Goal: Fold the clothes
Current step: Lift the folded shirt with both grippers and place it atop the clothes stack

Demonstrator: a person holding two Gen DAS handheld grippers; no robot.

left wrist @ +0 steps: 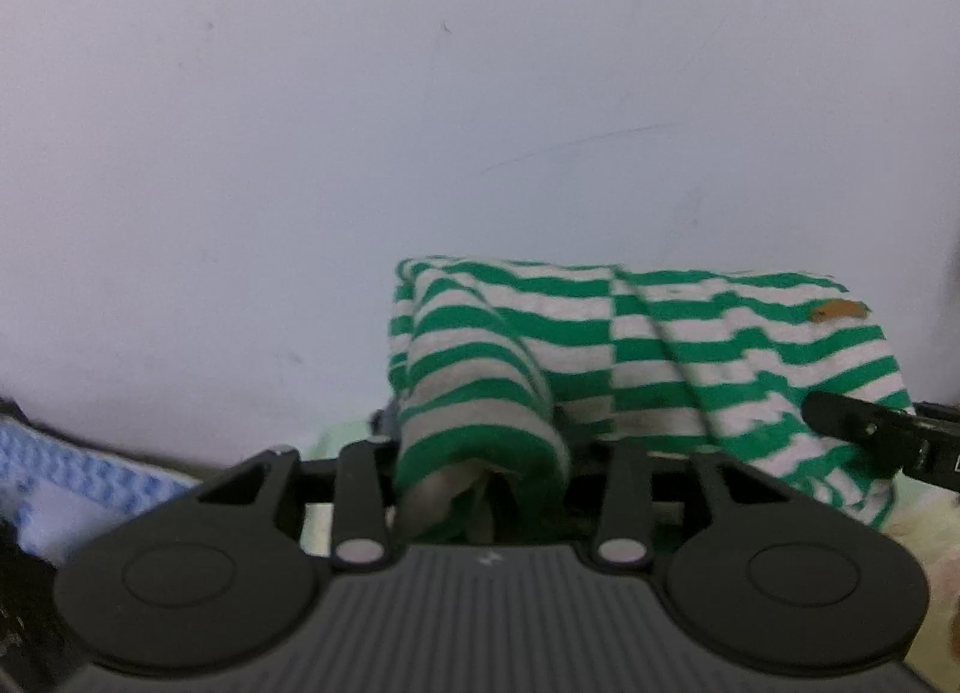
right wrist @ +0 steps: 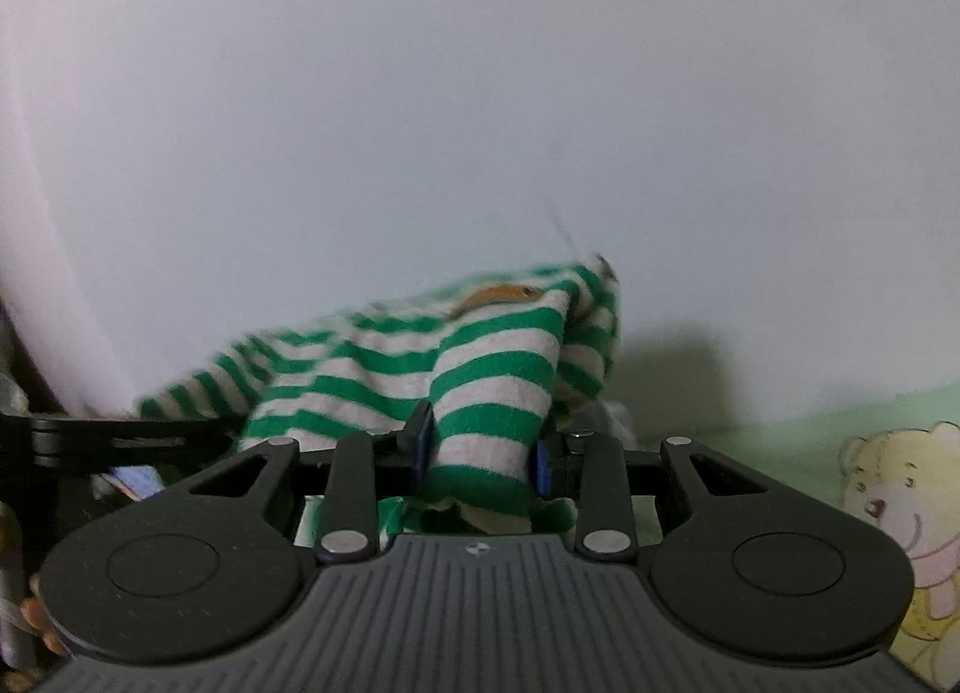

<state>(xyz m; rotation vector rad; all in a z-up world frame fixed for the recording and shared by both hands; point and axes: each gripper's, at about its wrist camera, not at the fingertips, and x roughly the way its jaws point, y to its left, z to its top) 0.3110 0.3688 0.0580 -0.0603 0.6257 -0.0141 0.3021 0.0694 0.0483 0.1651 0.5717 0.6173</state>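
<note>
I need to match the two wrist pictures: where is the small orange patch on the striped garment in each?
Left wrist view: the orange patch sits right of centre, near the top right edge of the striped garment.
Right wrist view: the patch sits at centre, near the garment's top edge.
Shared landmark: the plain pale wall behind.

Both grippers point slightly downward, side by side — the left gripper (left wrist: pixel 480 453) with jaws parted around cloth, the right gripper (right wrist: pixel 483 450) clamped on it.
</note>
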